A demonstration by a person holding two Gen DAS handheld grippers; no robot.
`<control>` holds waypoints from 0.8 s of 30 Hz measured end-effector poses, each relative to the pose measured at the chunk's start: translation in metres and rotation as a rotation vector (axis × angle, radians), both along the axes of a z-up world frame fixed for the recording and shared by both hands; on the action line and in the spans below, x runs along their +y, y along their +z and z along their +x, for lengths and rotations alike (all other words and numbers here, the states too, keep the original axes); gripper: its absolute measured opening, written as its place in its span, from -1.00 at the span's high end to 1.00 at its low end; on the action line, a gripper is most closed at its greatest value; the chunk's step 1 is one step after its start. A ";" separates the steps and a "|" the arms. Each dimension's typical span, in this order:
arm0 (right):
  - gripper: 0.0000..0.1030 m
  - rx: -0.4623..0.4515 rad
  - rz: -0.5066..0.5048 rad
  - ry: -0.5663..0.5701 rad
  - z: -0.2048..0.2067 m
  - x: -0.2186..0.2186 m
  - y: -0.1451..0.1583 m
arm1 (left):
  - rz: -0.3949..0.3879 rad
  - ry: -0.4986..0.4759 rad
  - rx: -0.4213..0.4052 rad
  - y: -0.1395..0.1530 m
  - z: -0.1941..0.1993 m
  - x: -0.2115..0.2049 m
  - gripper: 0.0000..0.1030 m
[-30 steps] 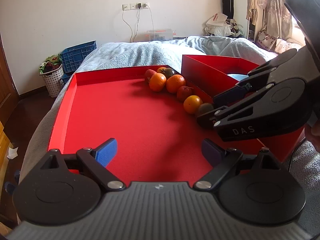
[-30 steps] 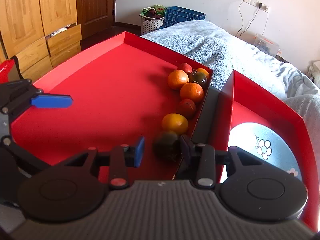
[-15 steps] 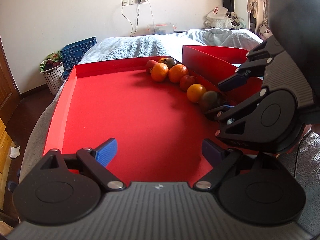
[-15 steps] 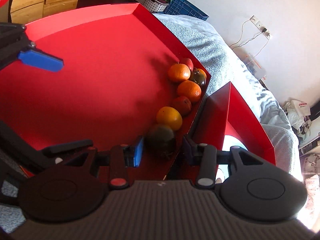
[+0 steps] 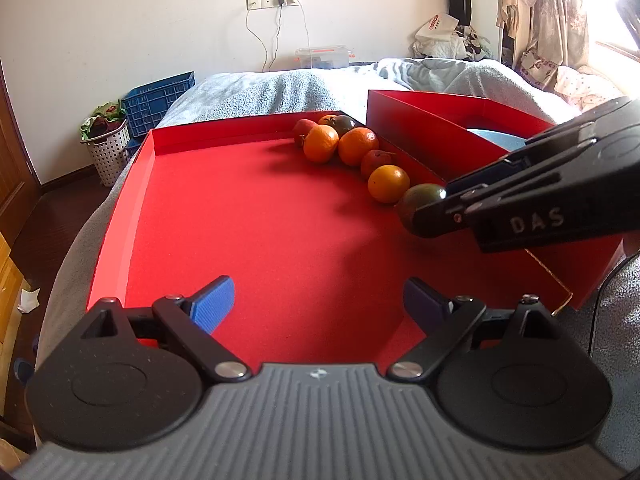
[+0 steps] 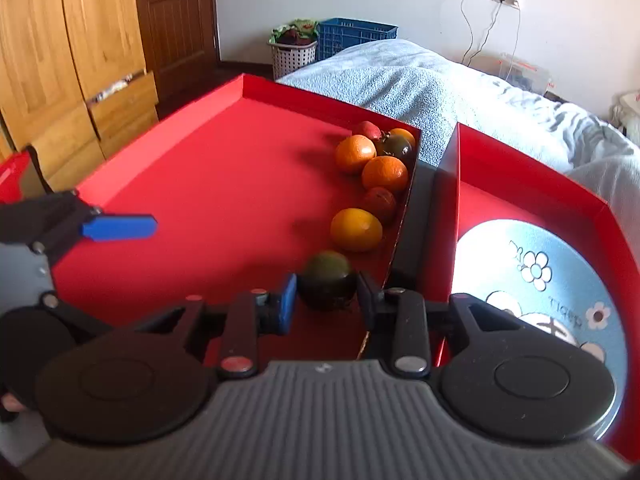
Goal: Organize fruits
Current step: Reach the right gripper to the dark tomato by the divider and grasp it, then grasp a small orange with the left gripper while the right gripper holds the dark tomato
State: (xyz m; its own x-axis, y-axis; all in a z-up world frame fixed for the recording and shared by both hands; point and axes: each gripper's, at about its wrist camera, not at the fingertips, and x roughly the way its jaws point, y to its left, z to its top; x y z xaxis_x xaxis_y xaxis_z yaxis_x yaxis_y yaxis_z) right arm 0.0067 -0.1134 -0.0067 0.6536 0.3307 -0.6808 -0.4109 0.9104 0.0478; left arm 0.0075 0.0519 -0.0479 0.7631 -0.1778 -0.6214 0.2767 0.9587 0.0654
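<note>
Left wrist view: left gripper [image 5: 318, 306] low in frame over the near part of the red tray [image 5: 240, 216], jaws spread wide, nothing between them, touching nothing. Right gripper [image 5: 438, 204] enters from the right edge, its body cut off by the frame; its near finger covers part of the dark green fruit [image 5: 420, 200], so the contact itself is hard to read here. Fruit row [image 5: 352, 148] runs along the tray's right wall up to the far right corner; the rearmost pieces overlap and cannot be told apart. Second red box [image 5: 408, 140] stands past that wall, its contents mostly hidden.

Right wrist view: right gripper [image 6: 326, 300], jaws just drawn in, narrow, pads set against both sides of the dark green fruit [image 6: 328, 284], which sits at the near end of the row beside the tray's right wall [image 6: 402, 220]. Blue flowered plate [image 6: 560, 280] lies in the second box, partly covered by the gripper body. Left gripper's blue pad [image 6: 118, 227] shows at the left edge.
</note>
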 end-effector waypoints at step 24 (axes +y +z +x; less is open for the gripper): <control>0.31 -0.164 0.278 -0.167 -0.034 -0.077 0.037 | 0.079 -0.293 0.098 0.026 0.087 -0.061 -0.69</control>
State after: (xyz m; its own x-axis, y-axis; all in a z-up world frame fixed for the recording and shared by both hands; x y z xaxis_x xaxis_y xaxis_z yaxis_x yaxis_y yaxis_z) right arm -0.0274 -0.1909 0.0300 0.8074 0.3678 -0.4614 -0.2805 0.9272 0.2483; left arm 0.0947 -0.0088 -0.0221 0.6220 -0.3294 -0.7104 0.5491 0.8302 0.0958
